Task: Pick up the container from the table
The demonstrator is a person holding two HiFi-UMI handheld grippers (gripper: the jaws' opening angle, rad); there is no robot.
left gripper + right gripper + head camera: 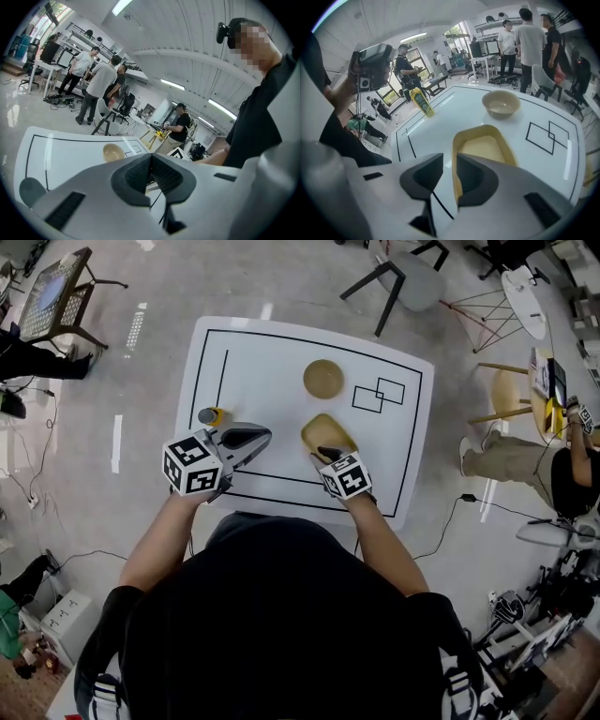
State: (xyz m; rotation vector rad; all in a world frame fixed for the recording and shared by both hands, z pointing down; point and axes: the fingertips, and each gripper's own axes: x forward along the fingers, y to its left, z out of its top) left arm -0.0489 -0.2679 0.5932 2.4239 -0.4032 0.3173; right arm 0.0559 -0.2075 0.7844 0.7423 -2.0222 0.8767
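A tan, rounded-rectangular container lies on the white table, near its front edge. My right gripper points steeply down at the container's near end. Its jaws stand apart astride the near left wall: one pad hangs over the inside and the other outside over the table, neither pressing on the rim. To the left, my left gripper hovers roughly level above the table, its pads meeting with nothing between them.
A round tan bowl sits behind the container. A yellow bottle stands at the left. Two overlapping taped squares mark the table's right side. A chair, a stool and people surround the table.
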